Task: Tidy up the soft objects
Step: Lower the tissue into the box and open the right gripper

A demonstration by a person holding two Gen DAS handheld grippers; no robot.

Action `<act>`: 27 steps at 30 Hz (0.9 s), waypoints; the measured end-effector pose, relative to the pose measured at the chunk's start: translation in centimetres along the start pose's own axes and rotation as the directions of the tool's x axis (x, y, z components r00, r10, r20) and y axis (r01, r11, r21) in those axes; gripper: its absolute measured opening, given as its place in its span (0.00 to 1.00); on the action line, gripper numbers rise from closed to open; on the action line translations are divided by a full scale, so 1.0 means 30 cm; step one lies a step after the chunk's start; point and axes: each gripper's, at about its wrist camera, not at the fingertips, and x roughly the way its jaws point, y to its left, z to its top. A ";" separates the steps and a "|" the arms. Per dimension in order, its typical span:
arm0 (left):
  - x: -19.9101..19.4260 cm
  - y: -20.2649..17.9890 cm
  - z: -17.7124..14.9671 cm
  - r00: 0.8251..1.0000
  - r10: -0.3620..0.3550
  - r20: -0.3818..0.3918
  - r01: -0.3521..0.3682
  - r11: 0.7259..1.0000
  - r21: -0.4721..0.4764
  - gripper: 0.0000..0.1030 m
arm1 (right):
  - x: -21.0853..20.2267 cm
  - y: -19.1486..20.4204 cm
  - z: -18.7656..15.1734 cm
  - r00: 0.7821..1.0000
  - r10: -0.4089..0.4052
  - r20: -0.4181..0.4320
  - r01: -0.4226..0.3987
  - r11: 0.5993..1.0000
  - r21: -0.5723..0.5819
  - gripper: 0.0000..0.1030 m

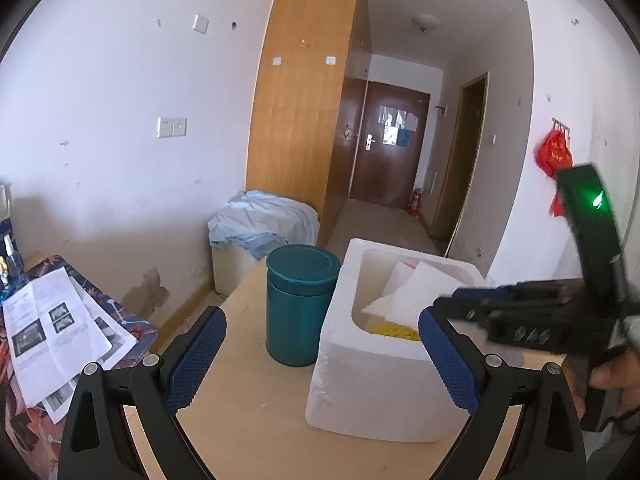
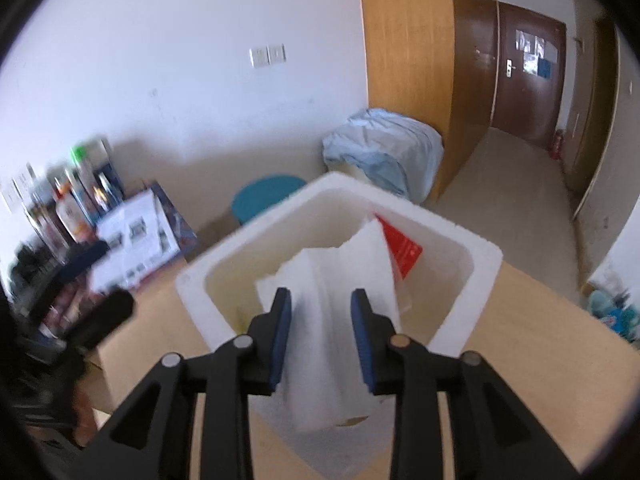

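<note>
A white foam box (image 1: pixel 356 264) stands on the light wood table (image 1: pixel 248 420). Inside it are white foam sheets (image 1: pixel 416 292), a yellow item (image 1: pixel 394 330) and a red packet (image 2: pixel 404 248). My right gripper (image 2: pixel 320 300) hangs over the box (image 2: pixel 192 280), pointing down into it. A white foam sheet (image 2: pixel 324 280) stands between its blue pads (image 2: pixel 280 332), and both pad faces show clear of it. In the left wrist view that gripper (image 1: pixel 440 304) reaches over the box from the right. My left gripper (image 1: pixel 320 314) is wide open and empty, level with the box's near left corner.
A teal lidded canister (image 1: pixel 298 308) stands just left of the box. Printed papers (image 1: pixel 60 320) lie on a patterned surface at the left, with bottles (image 2: pixel 76 200) behind. A pale blue cloth bundle (image 1: pixel 264 224) sits by the wooden wardrobe (image 1: pixel 304 100).
</note>
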 end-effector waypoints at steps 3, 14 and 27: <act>-0.011 0.005 0.001 1.000 0.002 0.010 -0.002 1.000 -0.002 0.94 | 0.018 0.002 -0.007 1.000 -0.027 -0.010 0.027 1.000 -0.001 0.34; -0.019 0.017 0.005 1.000 0.011 0.018 -0.011 1.000 -0.013 0.94 | 0.024 -0.023 0.036 1.000 0.018 0.014 -0.018 1.000 0.023 0.04; -0.017 0.021 0.004 1.000 0.012 0.022 -0.012 1.000 -0.022 0.94 | 0.079 -0.023 0.100 0.993 0.111 0.048 -0.114 0.992 0.063 0.04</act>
